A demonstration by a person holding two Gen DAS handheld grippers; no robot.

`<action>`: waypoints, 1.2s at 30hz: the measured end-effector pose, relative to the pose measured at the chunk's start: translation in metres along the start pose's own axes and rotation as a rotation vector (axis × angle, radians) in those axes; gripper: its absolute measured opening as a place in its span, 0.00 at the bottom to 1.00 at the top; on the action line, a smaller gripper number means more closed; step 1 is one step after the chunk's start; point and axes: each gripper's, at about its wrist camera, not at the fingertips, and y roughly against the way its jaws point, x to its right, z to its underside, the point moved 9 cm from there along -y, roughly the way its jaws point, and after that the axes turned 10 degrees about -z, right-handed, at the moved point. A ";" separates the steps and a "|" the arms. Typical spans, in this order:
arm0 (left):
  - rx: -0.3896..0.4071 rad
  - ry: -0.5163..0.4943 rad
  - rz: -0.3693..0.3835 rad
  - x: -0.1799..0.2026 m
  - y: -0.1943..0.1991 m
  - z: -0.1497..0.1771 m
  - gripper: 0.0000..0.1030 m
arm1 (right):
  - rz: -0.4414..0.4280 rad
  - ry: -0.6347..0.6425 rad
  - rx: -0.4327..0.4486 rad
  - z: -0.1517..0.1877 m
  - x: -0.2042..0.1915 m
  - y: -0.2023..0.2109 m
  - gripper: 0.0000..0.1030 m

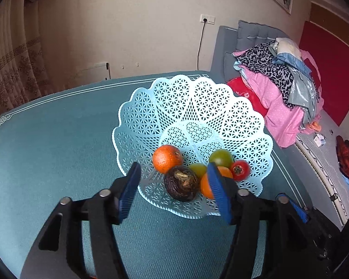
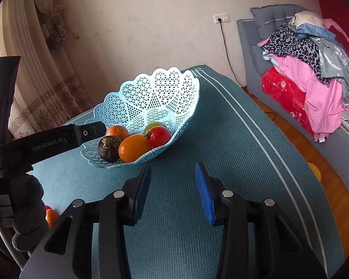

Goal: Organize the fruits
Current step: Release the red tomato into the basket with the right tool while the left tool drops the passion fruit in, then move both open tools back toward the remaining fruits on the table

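Six fruits are sitting in a pale blue lattice basket [image 1: 151, 107]: two oranges [image 1: 167, 161], a dark brown fruit [image 1: 181, 183], two green ones [image 1: 221, 157] and a red tomato [image 1: 239, 169].

2 wrist views, angled down, share basket [image 1: 193, 125] closely.

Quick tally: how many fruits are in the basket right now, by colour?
Orange: 2 (orange fruit at the back, orange fruit at the front)
Green: 2 (larger, smaller)
Red: 1
Dark brown: 1
Total: 6
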 end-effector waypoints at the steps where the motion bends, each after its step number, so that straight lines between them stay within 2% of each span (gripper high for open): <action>1: 0.007 0.003 -0.006 -0.003 0.002 0.000 0.66 | 0.000 0.002 0.000 0.000 0.000 0.000 0.39; 9: 0.003 0.047 -0.054 -0.033 0.011 0.001 0.68 | 0.007 0.030 -0.006 0.004 -0.005 -0.001 0.39; 14: 0.016 0.060 -0.080 -0.048 0.023 0.003 0.73 | 0.004 0.045 -0.020 0.009 -0.010 0.000 0.39; 17: 0.025 0.065 -0.102 -0.057 0.032 0.006 0.81 | 0.001 0.052 -0.029 0.013 -0.013 0.001 0.39; 24: 0.024 0.100 -0.148 -0.087 0.050 0.017 0.83 | -0.007 0.067 -0.050 0.022 -0.021 0.003 0.39; 36: 0.005 0.149 -0.248 -0.146 0.071 0.057 0.83 | -0.038 0.107 -0.095 0.041 -0.045 0.005 0.39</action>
